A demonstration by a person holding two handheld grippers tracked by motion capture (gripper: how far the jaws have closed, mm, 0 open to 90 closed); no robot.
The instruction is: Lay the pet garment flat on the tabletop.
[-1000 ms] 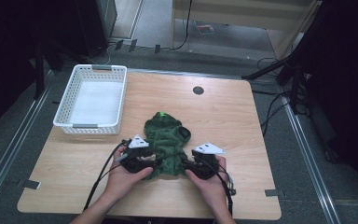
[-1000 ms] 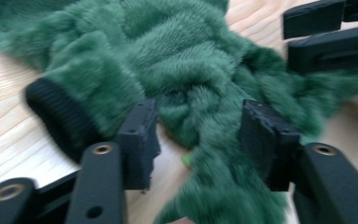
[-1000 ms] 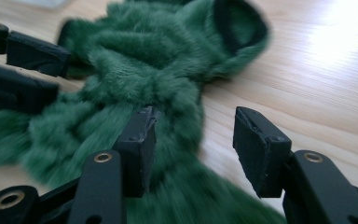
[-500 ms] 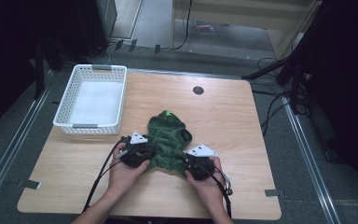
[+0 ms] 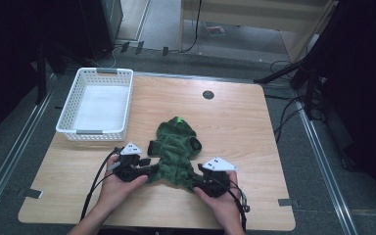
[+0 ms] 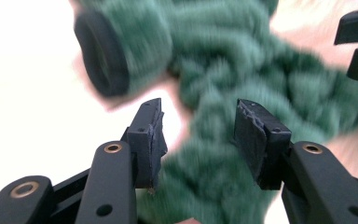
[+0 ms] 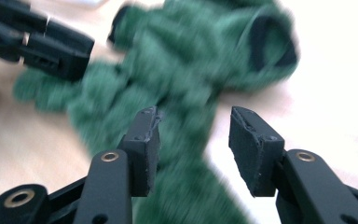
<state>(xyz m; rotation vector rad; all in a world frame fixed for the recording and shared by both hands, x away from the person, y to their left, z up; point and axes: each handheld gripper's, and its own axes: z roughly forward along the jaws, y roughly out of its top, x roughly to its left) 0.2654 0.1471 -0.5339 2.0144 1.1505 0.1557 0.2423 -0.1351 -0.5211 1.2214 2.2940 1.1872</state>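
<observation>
Pale wood makes up the surface (image 5: 254,142) under me, with a white basket (image 5: 97,105) at its far left corner and dark floor and cables all round. Near my edge lies the green fleece garment (image 5: 175,149), small, hooded, crumpled, its near end stretched between my two hands. My left gripper (image 5: 144,169) has its jaws partly open after just having been opening, fleece lying loose between them but the pads not pressing on it; my right gripper (image 5: 198,182) stands the same, jaws parted about halfway, having just been opening too, with cloth between and nothing clamped. I judge the garment light, soft and floppy: it will sag and bunch wherever I lift it, and it will not slip much, so a firm pinch on a hem or on a sleeve cuff should serve best. From the high view I get the whole layout and the hood pointing away from me. My left gripper view adds a dark-lined sleeve opening (image 6: 103,51) up close, and my right gripper view shows the other cuff (image 7: 272,44), details too small from above.
</observation>
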